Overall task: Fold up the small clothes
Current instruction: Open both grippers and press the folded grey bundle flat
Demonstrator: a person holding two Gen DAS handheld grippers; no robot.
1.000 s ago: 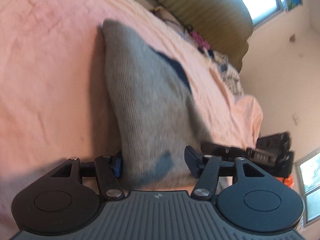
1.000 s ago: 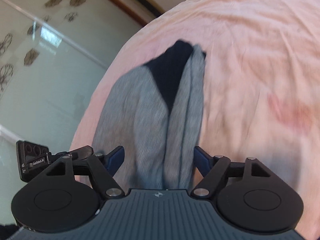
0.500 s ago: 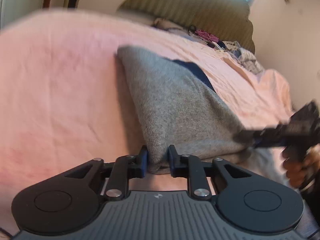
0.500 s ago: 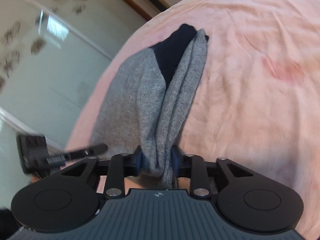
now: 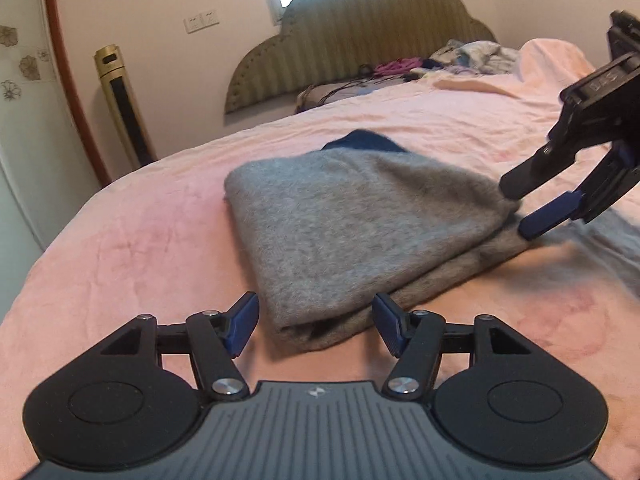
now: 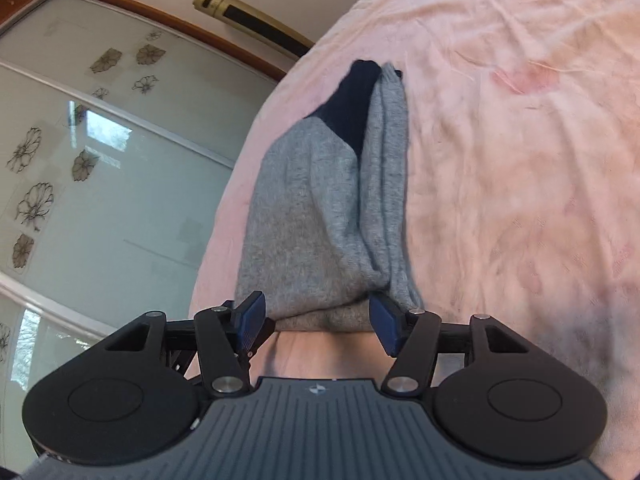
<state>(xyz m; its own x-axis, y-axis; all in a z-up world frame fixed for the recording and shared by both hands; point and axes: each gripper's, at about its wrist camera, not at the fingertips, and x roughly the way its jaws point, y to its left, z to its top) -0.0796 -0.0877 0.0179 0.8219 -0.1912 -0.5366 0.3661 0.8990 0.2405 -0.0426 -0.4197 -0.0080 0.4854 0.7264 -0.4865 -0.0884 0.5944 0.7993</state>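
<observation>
Your left gripper sits at the bottom centre of the left wrist view with its blue pads spread; the near corner of the grey garment lies between them, but neither pad presses on it. Those jaws have just been opening, so read this as a release. Your right gripper shows the same picture in its own view: pads apart, also just opened, with the garment's bunched end lying in the gap and nothing pinched. In the left wrist view you can see that right gripper at the right edge, its fingertips just at the far corner of the cloth

The garment rests folded over on itself in the middle of the pink bedspread, a dark blue patch showing at its far end. The fold looks laid down, and you seem to be at the letting-go step

Next, you probably need either to back both grippers clear without dragging the top layer, or to regrip one short edge for a second fold. The right-hand end looks thick and uneven, so a smoothing pass may help
</observation>
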